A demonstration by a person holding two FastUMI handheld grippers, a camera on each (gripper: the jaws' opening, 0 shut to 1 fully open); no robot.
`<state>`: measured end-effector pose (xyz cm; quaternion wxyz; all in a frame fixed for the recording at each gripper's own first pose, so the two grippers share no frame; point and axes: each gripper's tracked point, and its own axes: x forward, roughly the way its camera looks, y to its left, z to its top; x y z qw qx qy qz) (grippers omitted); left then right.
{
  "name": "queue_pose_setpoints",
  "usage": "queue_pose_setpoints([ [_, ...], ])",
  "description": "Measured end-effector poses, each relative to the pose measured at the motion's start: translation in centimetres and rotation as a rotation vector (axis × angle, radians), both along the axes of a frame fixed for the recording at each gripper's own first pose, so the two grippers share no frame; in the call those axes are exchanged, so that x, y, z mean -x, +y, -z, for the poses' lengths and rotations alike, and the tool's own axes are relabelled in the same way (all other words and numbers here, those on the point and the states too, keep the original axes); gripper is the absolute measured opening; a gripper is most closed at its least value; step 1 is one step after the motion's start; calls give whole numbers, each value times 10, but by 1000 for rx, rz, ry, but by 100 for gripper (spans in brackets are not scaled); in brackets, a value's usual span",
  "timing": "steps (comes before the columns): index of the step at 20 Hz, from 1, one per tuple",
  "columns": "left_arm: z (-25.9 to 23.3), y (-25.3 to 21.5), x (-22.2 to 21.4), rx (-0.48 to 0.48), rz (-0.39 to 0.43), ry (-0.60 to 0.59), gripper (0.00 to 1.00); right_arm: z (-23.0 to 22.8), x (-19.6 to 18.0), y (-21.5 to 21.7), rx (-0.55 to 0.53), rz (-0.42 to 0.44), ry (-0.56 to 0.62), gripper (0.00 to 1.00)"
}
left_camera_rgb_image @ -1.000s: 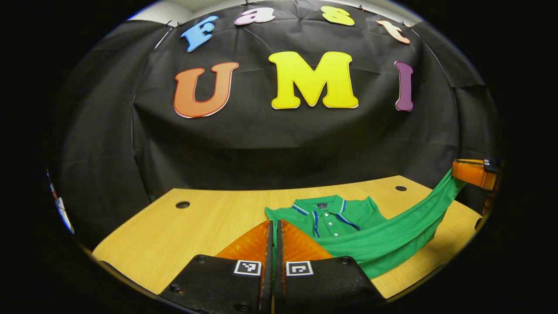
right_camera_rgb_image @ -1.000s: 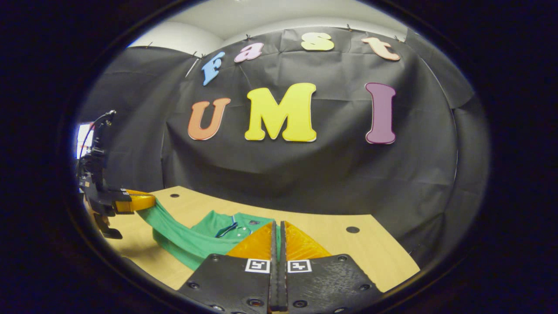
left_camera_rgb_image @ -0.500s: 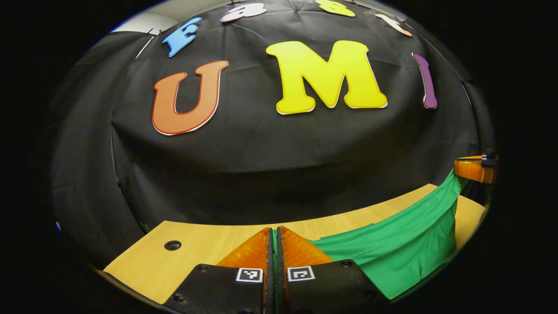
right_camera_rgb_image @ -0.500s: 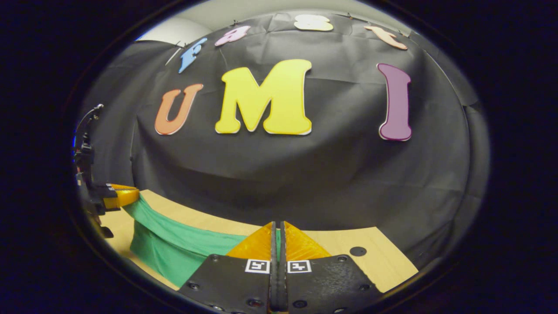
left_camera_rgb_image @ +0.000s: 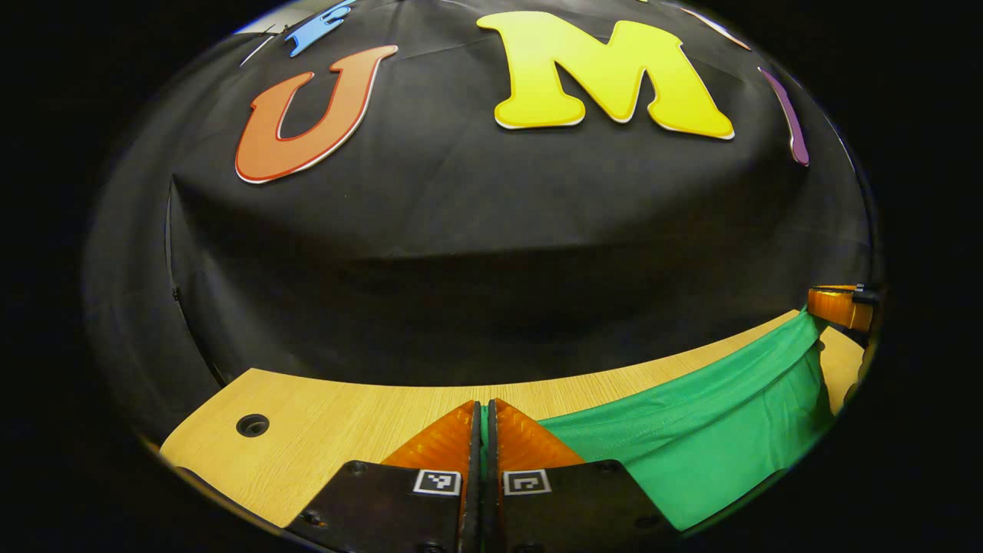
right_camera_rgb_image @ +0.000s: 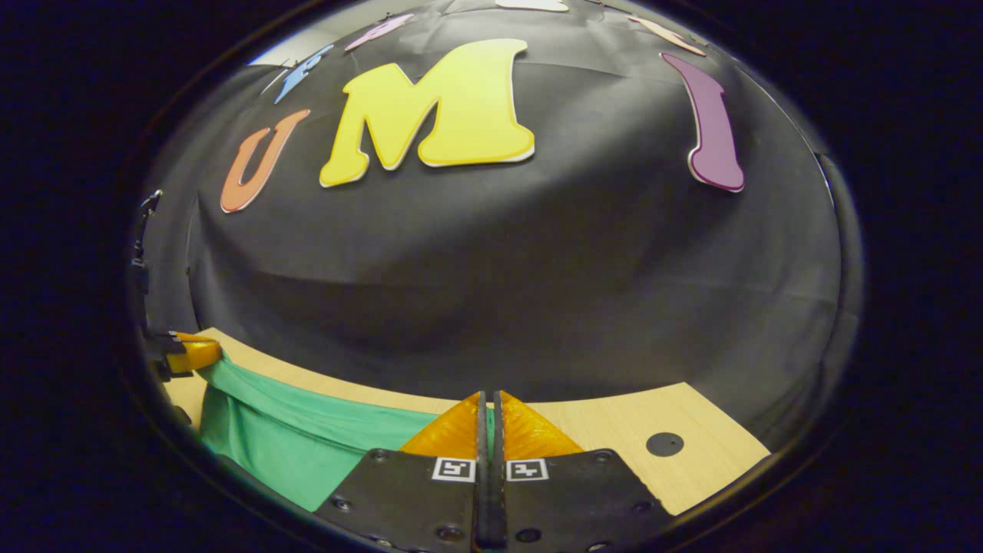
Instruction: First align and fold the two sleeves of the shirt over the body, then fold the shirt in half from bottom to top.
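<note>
Both grippers have carried the shirt's hem farther toward the booth wall, so the collar seen a second ago is now hidden behind the raised cloth. The left gripper is clamped on one hem corner, the right gripper on the other. The green fabric hangs stretched between them above the table, its lower part cut off.

A recording booth: black cloth wall draped behind a wooden desk with cable holes.
</note>
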<state>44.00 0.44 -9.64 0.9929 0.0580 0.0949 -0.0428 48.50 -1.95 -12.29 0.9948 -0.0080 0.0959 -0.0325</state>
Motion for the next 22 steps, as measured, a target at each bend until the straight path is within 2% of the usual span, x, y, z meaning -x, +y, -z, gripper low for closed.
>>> queue_pose_setpoints([
  [4,10,3,-5,-5,-9,1,8,13,-6,-5,12,26,5,0],
  [5,12,8,-4,-11,-32,-4,7,16,-8,-8,29,35,6,7],
  [6,13,13,-4,-6,-40,-7,10,17,-5,-12,46,56,12,6],
  [7,15,15,-4,10,-47,-5,17,16,-2,-15,38,62,19,35],
  [9,12,2,7,62,2,35,72,17,-3,-17,19,66,39,94],
  [10,27,2,3,74,2,56,100,15,6,-16,25,59,46,94],
  [12,29,8,17,66,-39,87,100,6,19,-13,60,39,49,95],
  [15,21,7,39,55,-51,97,100,-24,47,-6,93,9,18,96],
  [18,-3,14,73,26,-84,72,100,-64,84,-2,116,-6,-44,96],
  [22,-55,15,130,54,-82,6,100,-115,146,5,105,-42,-104,95],
])
